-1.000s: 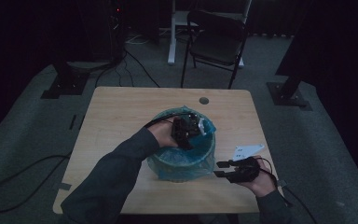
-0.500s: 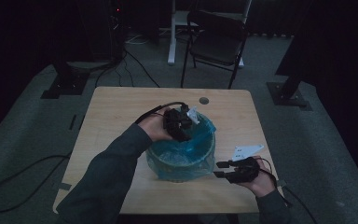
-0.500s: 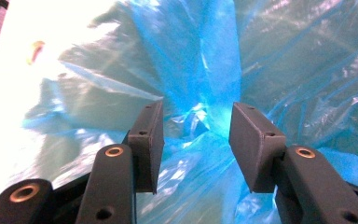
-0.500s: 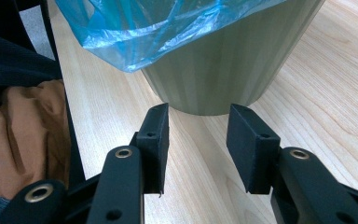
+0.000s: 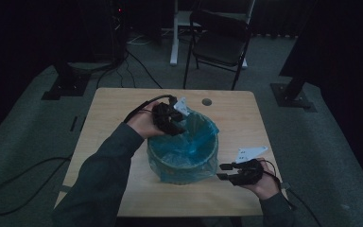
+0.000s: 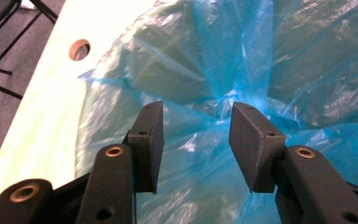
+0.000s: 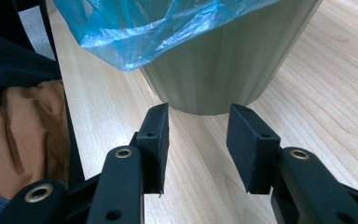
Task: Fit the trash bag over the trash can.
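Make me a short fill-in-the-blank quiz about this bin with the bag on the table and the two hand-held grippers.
1. The bag lining the bin is ____ in colour.
2. The left hand-held gripper hovers over the bag with its jaws ____.
3. The right hand-held gripper points at the bin's ____, low above the table.
4. Beyond the table stands a dark ____.

Missing words: blue; open; base; chair

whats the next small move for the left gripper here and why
Probably lower the left hand-held gripper onto the blue bag's rim and close: its jaws stand open with only loose plastic beyond them, and the bag looks bunched over the bin.
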A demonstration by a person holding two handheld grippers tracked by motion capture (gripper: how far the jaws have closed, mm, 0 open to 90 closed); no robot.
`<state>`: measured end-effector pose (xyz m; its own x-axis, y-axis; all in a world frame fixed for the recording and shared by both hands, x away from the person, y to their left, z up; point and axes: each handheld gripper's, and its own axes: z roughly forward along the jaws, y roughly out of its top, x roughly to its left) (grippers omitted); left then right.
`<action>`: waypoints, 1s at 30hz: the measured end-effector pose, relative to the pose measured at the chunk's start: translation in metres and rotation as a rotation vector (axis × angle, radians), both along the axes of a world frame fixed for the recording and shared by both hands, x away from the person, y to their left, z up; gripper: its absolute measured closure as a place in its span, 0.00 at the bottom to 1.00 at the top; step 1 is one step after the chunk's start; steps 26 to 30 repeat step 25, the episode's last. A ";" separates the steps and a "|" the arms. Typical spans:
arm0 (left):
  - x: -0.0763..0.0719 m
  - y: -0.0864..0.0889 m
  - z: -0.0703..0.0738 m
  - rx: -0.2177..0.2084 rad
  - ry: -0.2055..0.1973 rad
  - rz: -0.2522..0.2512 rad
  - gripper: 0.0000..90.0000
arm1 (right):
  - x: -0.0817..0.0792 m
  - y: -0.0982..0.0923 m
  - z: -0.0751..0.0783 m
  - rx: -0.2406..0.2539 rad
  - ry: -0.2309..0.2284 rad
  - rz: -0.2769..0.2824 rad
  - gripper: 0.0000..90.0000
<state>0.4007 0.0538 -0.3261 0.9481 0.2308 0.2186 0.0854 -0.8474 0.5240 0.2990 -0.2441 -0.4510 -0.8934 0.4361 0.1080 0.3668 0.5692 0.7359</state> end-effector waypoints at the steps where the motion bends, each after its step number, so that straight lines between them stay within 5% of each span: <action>1: 0.000 0.003 0.001 -0.006 -0.004 0.009 0.61 | 0.000 0.000 0.000 0.000 0.000 0.000 0.65; 24: 0.009 0.055 0.005 -0.085 -0.021 0.137 0.61 | 0.000 0.000 0.000 -0.001 0.001 0.000 0.65; 30: 0.009 0.057 0.005 -0.094 -0.020 0.146 0.61 | 0.000 0.000 0.000 0.000 0.000 -0.001 0.65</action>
